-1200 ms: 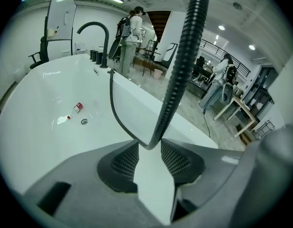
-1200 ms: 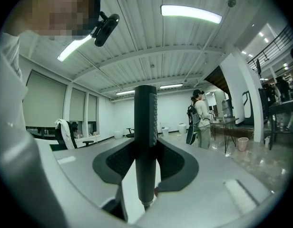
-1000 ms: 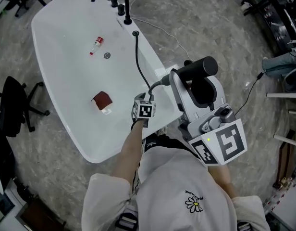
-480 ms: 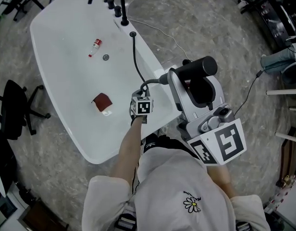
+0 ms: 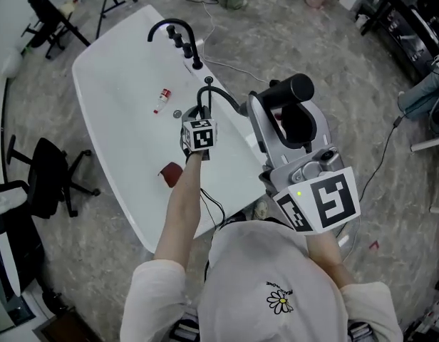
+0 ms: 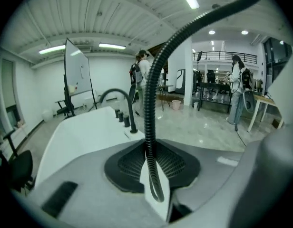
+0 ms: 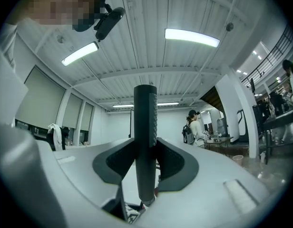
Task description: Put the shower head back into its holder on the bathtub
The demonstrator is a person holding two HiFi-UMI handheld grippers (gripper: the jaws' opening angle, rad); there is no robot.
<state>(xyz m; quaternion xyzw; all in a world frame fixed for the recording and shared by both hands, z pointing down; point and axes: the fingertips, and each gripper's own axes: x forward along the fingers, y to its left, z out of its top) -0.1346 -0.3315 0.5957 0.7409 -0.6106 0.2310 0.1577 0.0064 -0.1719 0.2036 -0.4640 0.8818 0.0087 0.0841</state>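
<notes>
The white bathtub lies ahead, with a black faucet and knobs on its far rim. In the head view my right gripper is shut on the black shower head, held right of the tub. That same black handle stands upright between the jaws of my right gripper in the right gripper view. The black hose arches from the shower head to the tub rim. My left gripper is shut on the hose above the tub's right rim. I cannot make out the holder.
A small red-and-white bottle and a drain lie in the tub, and a red-brown object is partly hidden by my left arm. A black office chair stands to the left. A white cable crosses the floor. Two people stand far off.
My left gripper rose and moved toward the faucet end with the hose, lifting it into an arch. The right gripper with the shower head rose slightly.
</notes>
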